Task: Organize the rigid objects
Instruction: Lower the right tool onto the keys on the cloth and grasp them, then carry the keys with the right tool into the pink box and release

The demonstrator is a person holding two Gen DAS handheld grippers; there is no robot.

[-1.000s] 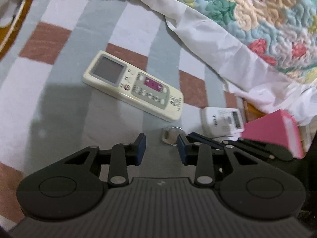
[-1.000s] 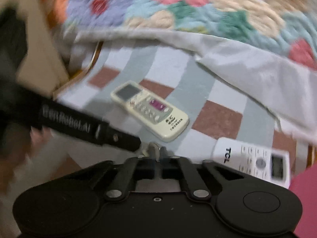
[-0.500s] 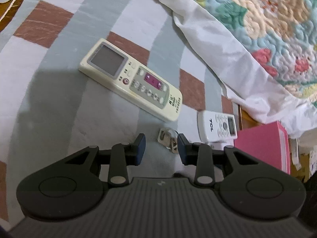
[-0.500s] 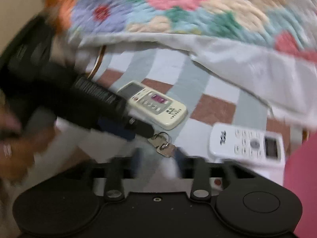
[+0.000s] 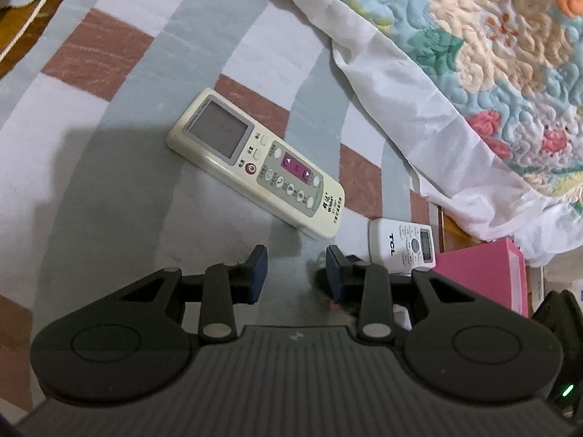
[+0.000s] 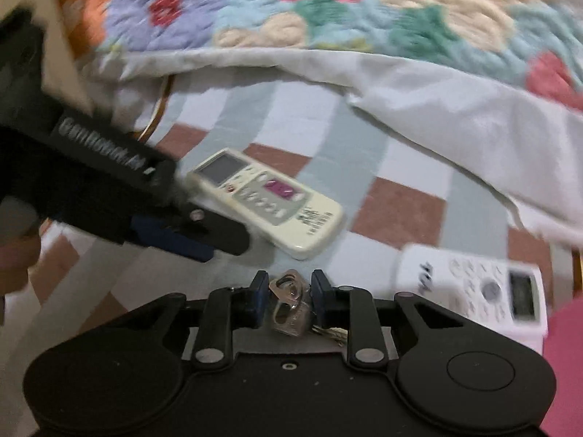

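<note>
The right gripper (image 6: 288,296) is closing on a small bunch of keys (image 6: 291,306) that lies between its blue pads on the checked bedspread (image 5: 120,167); the pads flank the keys closely, though whether they press yet cannot be told through the blur. The bunch runs roughly near-to-far, along the fingers, so the jaws meet it across its narrow width. The left gripper (image 5: 295,273) hovers just left of the same spot, its pads apart with only cloth between them; the right hand is plainly the nearer one to the keys.

Beyond the keys, slightly to the left, a cream remote (image 5: 255,162) lies diagonally, screen end far-left, button end pointing near-right. A white remote (image 6: 470,287) lies to the right, near a pink box (image 5: 484,276) at the right edge. A flowered quilt (image 5: 492,54) with its white lining is bunched along the far side. In my judgement the left gripper's finger, close beside the keys, is the only thing crowding the lift.
</note>
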